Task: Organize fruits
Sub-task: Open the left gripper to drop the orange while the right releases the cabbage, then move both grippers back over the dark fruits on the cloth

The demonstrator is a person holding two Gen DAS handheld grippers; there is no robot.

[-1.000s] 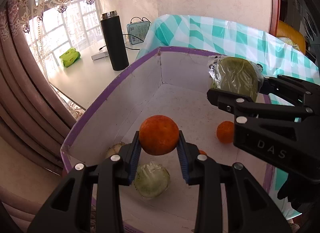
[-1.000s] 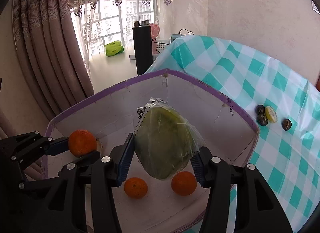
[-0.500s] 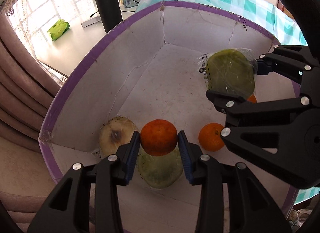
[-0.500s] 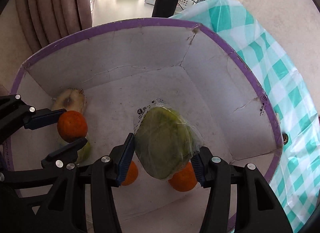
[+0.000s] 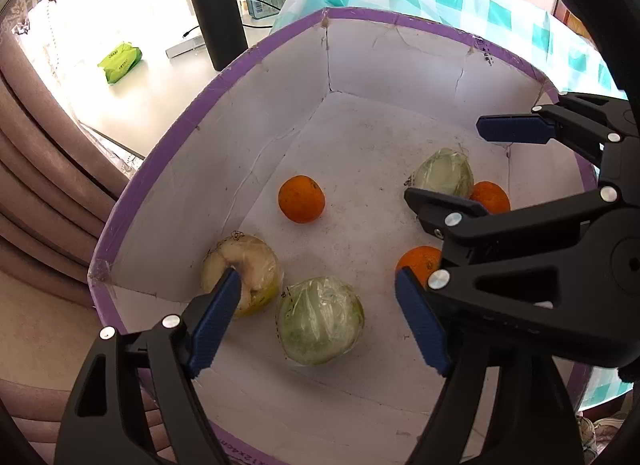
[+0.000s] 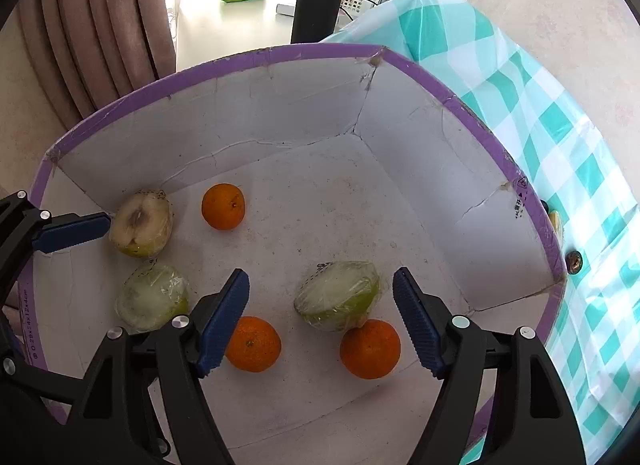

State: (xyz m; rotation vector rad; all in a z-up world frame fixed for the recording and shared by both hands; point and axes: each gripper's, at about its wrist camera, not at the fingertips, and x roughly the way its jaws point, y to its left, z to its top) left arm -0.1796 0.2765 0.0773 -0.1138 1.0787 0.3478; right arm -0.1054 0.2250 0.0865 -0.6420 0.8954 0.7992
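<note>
Both claws released, empty, over purple-rimmed white cardboard box [image 6: 472, 105]: left claw [image 5: 316, 321], right claw [image 6: 320, 317]. Film-wrapped green fruit [image 6: 338, 295] prob. soft, slippery; grip across widest part w/ light squeeze.

Far ahead of the left hand-held gripper [image 5: 316, 321], a black flask [image 5: 216, 9] stands on the white tabletop [image 5: 132, 97]; a green packet [image 5: 119, 62] lies to its left.

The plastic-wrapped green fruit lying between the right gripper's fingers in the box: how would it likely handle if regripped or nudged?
The wrapped green fruit looks round, so a nudge would probably roll it toward the orange it touches. Its glossy film may slip against the fingers. It appears firm, not floppy.
</note>
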